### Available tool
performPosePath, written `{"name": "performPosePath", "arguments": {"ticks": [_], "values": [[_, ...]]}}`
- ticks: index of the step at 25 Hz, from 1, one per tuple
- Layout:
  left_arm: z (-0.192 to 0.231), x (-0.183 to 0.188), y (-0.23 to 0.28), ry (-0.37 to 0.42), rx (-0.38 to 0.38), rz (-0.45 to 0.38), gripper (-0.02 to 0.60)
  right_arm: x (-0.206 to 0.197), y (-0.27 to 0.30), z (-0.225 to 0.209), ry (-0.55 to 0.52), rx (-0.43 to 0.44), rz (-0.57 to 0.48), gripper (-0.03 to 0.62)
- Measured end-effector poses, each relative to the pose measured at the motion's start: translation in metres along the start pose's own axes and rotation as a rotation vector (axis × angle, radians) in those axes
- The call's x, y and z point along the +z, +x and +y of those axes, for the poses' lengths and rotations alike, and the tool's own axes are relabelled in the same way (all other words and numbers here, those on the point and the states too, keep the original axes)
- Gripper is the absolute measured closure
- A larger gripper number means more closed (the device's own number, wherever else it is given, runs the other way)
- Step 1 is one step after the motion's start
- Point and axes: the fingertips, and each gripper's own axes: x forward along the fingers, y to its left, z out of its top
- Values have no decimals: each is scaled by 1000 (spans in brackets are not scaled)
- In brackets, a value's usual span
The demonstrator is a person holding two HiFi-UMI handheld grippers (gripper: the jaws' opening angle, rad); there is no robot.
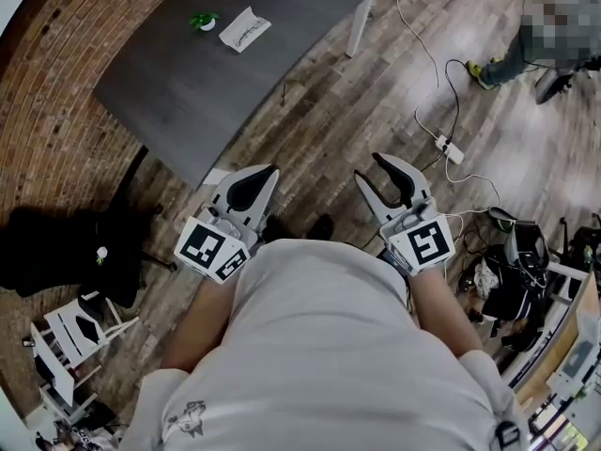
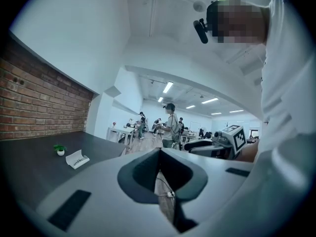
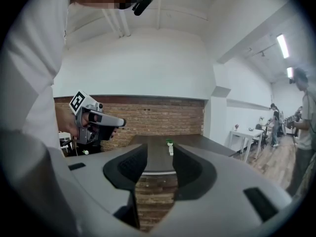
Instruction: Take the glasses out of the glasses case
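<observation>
Forearms are reaching forward from a white shirt, each hand gripping its tool out in front of the body and pointing it almost level toward the table point(image 1: 216, 92). The left gripper point(image 1: 268, 175) is holding its jaws together, the dark pads meeting at the tips with nothing caught between them. The right gripper point(image 1: 369, 167) is holding its jaws apart, and only the far-off table is showing through the gap. Both are hanging over the floor point(image 1: 357, 111), well apart from the table, and each is carrying a cube of black-and-white square markers at its rear.

The gripper bodies are showing smooth pale grey moulded shells with curved matte black pads. The table is presenting a dark grey, flat matte top with straight edges. Grey-brown wood-grain planks are covering the floor, and a rough red brick wall point(image 1: 56, 111) is running alongside the table.

The glasses case point(image 1: 244, 29) is lying open on the far part of the tabletop, just beside a small green plant point(image 1: 204, 21) in a white pot. It is white and roughly rectangular, and the glasses are showing only as a thin dark line inside it, too small to make out further.
</observation>
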Motion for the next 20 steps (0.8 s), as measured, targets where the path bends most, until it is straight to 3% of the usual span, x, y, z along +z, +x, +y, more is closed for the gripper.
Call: {"name": "performPosePath", "arguments": {"ticks": [12,20], "values": [[30,-1,52,-18,-14,14,571,1,13,-41,2,-50,-6,427],[78,8,91,-32,-22,17,571,-1,61,-74,13,-33,29,427]]}}
